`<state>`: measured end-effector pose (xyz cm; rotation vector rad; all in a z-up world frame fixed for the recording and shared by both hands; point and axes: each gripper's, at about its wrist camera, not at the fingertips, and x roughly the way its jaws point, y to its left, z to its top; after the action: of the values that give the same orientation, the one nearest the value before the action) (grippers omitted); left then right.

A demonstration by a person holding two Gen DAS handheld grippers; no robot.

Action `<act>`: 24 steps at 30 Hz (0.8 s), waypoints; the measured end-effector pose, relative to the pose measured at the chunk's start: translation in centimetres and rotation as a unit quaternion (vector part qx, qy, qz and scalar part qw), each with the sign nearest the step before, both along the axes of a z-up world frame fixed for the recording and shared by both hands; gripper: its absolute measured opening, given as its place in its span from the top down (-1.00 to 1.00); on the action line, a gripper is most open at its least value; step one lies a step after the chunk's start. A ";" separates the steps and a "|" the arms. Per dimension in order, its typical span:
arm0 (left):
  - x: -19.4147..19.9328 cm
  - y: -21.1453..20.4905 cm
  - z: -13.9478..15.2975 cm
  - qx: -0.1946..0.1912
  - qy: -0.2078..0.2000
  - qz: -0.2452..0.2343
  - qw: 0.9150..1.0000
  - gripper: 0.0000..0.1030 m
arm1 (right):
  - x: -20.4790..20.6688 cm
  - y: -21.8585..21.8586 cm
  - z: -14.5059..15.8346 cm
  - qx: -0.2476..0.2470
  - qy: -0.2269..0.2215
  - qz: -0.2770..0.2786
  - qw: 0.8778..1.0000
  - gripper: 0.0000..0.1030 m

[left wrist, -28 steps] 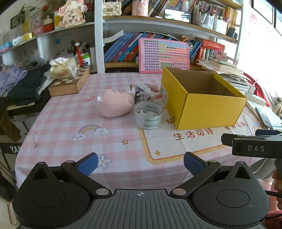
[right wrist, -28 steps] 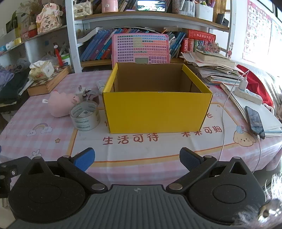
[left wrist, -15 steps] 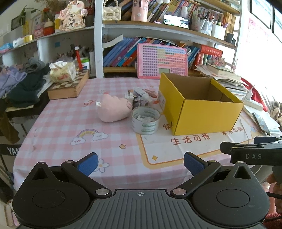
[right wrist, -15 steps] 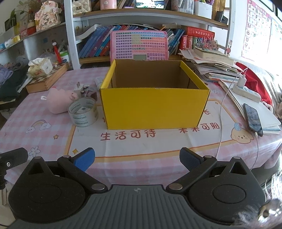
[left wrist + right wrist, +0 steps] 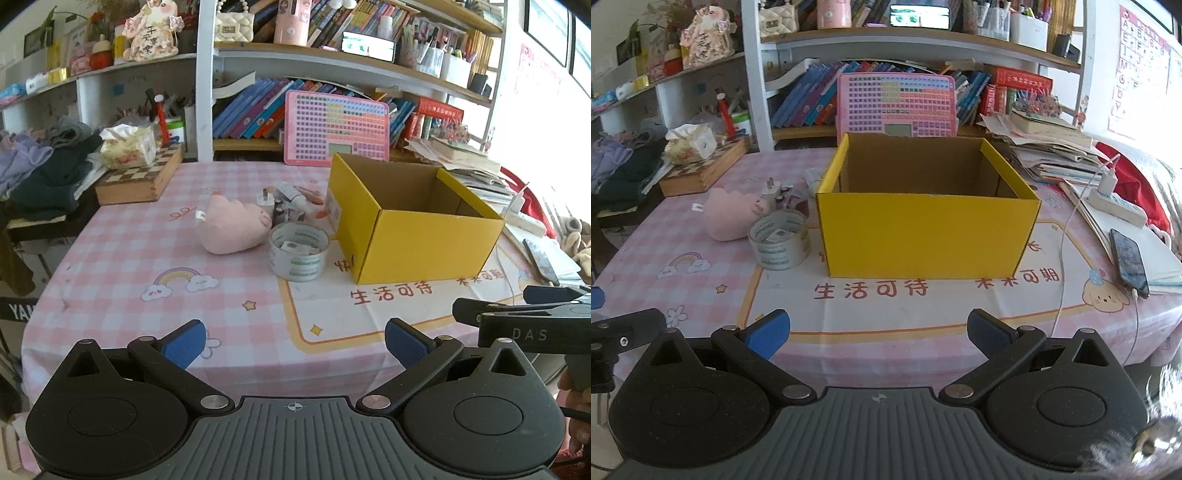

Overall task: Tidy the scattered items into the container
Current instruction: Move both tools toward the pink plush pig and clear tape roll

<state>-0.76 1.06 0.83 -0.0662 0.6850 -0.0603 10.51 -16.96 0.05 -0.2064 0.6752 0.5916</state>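
Bare tablecloth (image 5: 886,314) before yellow box (image 5: 927,236)

Pink checks, yellow box

The cloth (image 5: 701,236) is pink-and-white check with rainbows, stars and red characters; the box (image 5: 927,236) is yellow outside, brown inside. The plush (image 5: 231,229) is pale pink, the tape (image 5: 299,254) clear with green lettering, the case (image 5: 138,179) chequered, the pads (image 5: 767,332) blue.

Tape roll (image 5: 298,252) lies left of box (image 5: 424,242), seemingly touching plush (image 5: 232,229).
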 end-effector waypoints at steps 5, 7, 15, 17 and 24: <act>-0.1 -0.1 0.1 0.010 0.002 0.005 1.000 -1.00 | -0.1 0.1 0.0 0.001 0.002 0.003 1.000 -1.00; 0.0 0.0 0.0 0.011 0.005 0.008 1.000 -1.00 | -0.1 0.1 0.0 0.002 0.003 0.003 1.000 -1.00; 0.0 0.4 0.1 0.015 0.008 0.018 1.000 -1.00 | -0.4 0.5 0.0 0.003 -0.001 0.008 1.000 -1.00; 0.1 0.5 0.0 0.015 0.012 0.080 0.997 -1.00 | -0.5 0.6 0.0 0.002 -0.001 0.009 1.000 -1.00; 0.0 0.6 -0.1 0.020 0.016 0.084 0.996 -1.00 | -0.6 0.8 0.0 0.002 -0.001 0.011 1.000 -1.00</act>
<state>-0.75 1.63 0.69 -0.0854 0.7111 0.1163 9.89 -16.11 0.09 -0.2124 0.6699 0.6143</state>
